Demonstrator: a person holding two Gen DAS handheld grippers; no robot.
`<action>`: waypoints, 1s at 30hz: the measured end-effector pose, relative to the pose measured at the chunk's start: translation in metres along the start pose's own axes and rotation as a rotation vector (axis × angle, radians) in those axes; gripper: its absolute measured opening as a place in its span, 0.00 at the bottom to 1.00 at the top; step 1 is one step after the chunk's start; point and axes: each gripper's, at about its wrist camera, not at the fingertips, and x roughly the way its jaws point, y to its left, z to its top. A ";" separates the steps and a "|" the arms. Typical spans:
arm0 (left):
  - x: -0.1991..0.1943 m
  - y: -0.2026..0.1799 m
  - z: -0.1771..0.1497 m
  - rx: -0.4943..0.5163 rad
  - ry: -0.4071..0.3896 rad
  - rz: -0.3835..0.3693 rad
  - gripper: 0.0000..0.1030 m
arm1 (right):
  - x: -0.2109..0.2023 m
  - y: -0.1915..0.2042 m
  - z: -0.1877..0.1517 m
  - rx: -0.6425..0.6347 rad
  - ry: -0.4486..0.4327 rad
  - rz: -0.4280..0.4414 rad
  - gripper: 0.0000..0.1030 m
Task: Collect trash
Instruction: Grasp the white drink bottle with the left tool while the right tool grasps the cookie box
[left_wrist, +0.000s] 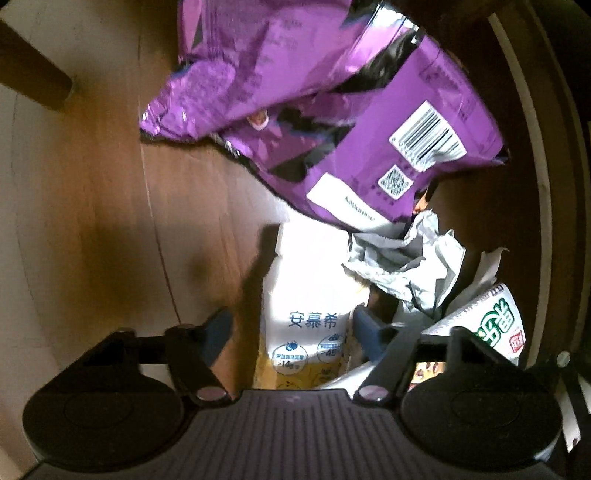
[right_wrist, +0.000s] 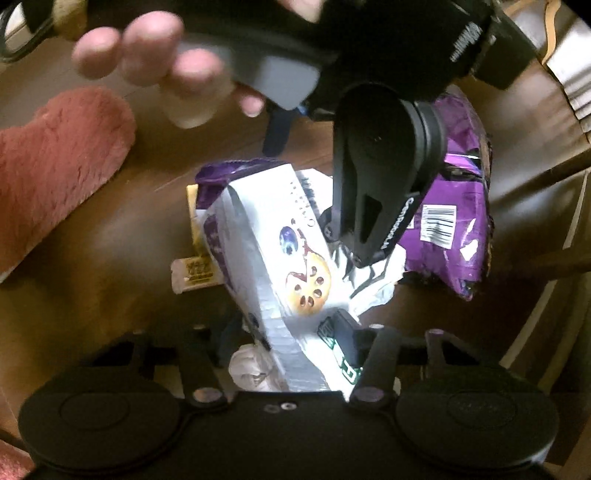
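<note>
A pile of trash lies on a wooden floor (left_wrist: 92, 206). My left gripper (left_wrist: 293, 332) points down over it, open, its blue fingers on either side of a white carton (left_wrist: 306, 295) with a gap on the left. Beyond lie a purple snack bag (left_wrist: 332, 110), a crumpled grey-white wrapper (left_wrist: 402, 262) and a green-lettered packet (left_wrist: 495, 321). My right gripper (right_wrist: 288, 330) straddles a white carton with fruit pictures (right_wrist: 280, 251); its pads stand close to the sides, with no squeeze visible. The purple bag (right_wrist: 454, 206) lies behind.
A pink fluffy slipper (right_wrist: 55, 166) lies left of the pile. A person's hand (right_wrist: 147, 55) holds the other gripper's handle above it. A dark furniture leg (left_wrist: 33, 70) stands at far left. A brown furniture edge (left_wrist: 517, 110) curves along the right.
</note>
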 end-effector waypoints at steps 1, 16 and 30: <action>0.001 0.001 -0.001 -0.010 0.002 -0.006 0.64 | -0.001 0.002 -0.001 -0.001 -0.001 0.002 0.48; -0.024 0.029 -0.022 -0.106 -0.065 -0.025 0.46 | -0.039 -0.001 -0.010 0.055 -0.056 0.043 0.01; -0.126 0.030 -0.066 -0.147 -0.160 0.009 0.45 | -0.130 -0.041 -0.027 0.427 -0.080 0.142 0.01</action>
